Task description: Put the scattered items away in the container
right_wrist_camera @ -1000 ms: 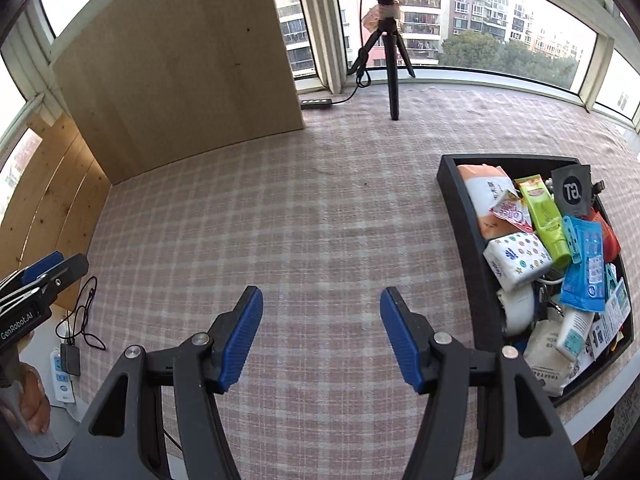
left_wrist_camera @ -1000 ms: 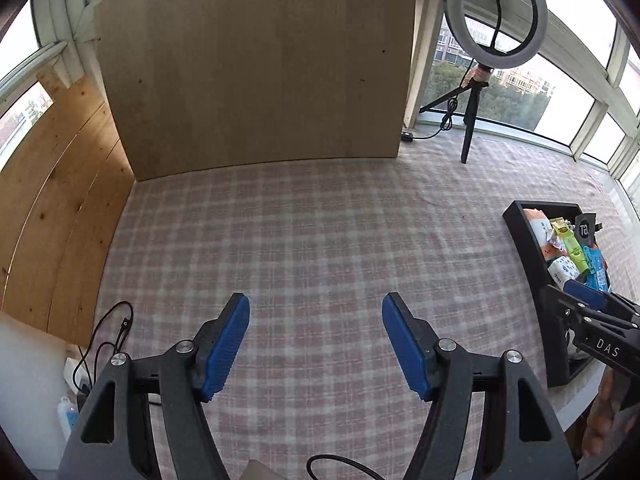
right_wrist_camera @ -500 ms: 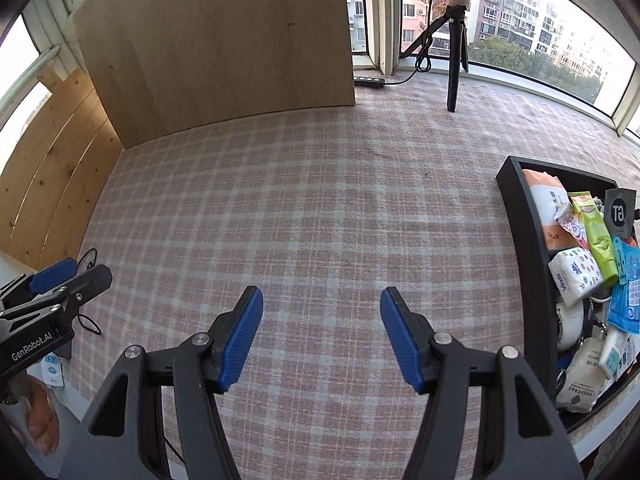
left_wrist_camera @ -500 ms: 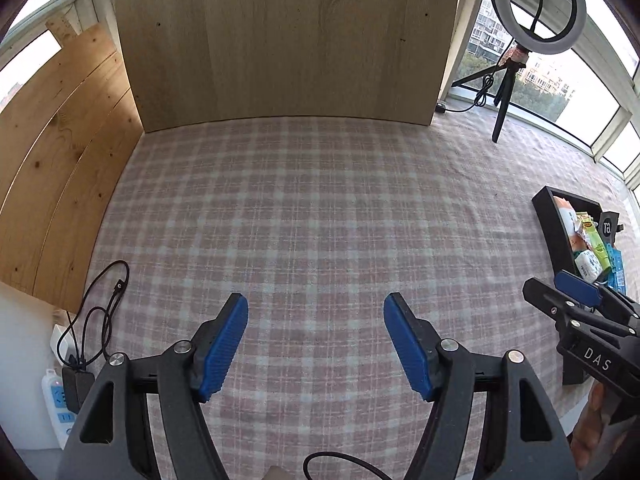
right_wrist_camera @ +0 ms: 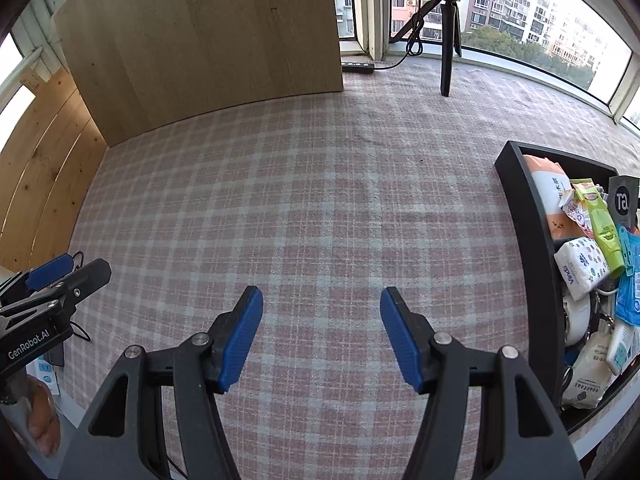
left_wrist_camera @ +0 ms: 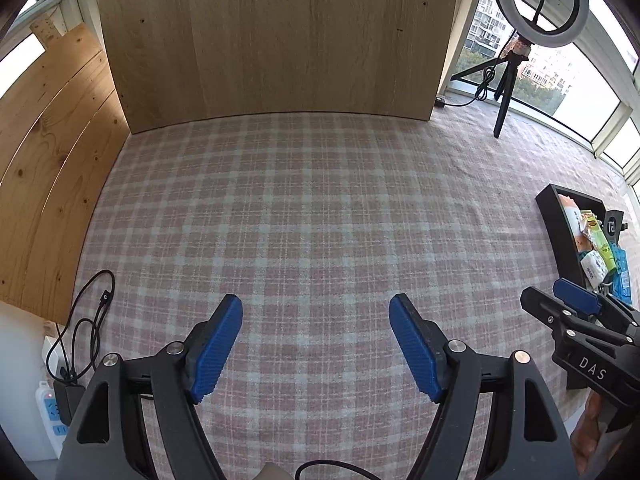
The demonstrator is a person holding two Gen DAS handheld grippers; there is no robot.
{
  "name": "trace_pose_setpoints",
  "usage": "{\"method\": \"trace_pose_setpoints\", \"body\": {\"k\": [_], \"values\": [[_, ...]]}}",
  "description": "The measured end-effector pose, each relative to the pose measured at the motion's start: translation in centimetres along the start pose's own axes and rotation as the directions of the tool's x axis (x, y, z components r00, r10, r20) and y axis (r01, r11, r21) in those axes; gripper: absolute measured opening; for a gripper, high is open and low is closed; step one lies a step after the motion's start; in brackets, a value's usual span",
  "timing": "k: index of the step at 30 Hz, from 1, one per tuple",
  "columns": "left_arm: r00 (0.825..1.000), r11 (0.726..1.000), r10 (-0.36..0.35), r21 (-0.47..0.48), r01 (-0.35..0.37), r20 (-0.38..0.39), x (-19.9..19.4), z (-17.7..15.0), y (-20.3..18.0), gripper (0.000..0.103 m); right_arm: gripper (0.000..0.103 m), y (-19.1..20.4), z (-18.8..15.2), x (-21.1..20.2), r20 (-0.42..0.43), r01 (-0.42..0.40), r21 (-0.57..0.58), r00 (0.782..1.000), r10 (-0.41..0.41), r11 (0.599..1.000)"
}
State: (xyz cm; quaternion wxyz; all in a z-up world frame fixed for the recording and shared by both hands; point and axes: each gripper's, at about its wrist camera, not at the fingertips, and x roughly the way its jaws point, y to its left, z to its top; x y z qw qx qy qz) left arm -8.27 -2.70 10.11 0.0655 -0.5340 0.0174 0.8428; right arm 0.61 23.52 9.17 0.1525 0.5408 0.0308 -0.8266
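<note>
A black container (right_wrist_camera: 532, 240) stands at the right edge of the checked tablecloth, filled with several packets, tissue packs and a green tube (right_wrist_camera: 604, 232). It also shows in the left wrist view (left_wrist_camera: 560, 232). My left gripper (left_wrist_camera: 316, 312) is open and empty above bare cloth. My right gripper (right_wrist_camera: 322, 300) is open and empty, to the left of the container. Each gripper shows at the edge of the other's view: the right one (left_wrist_camera: 576, 304) and the left one (right_wrist_camera: 56, 272). No loose items lie on the cloth.
A tall wooden panel (left_wrist_camera: 276, 40) stands at the back and wooden boards (left_wrist_camera: 44, 152) line the left. A ring light on a tripod (left_wrist_camera: 508, 76) stands at the back right. Cables and a power strip (left_wrist_camera: 52, 408) lie off the table's left edge.
Both grippers have drawn back and turned left. The container has slid toward the right edge of both views. Both stay open and empty.
</note>
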Motion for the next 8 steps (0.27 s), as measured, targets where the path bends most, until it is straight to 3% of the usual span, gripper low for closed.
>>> {"method": "trace_pose_setpoints", "body": {"k": [8], "values": [[1.000, 1.000, -0.016, -0.008, 0.016, -0.009, 1.4, 0.3, -0.1, 0.074, 0.060, 0.1, 0.0, 1.0, -0.017, 0.009, 0.007, 1.000, -0.009, 1.000]]}}
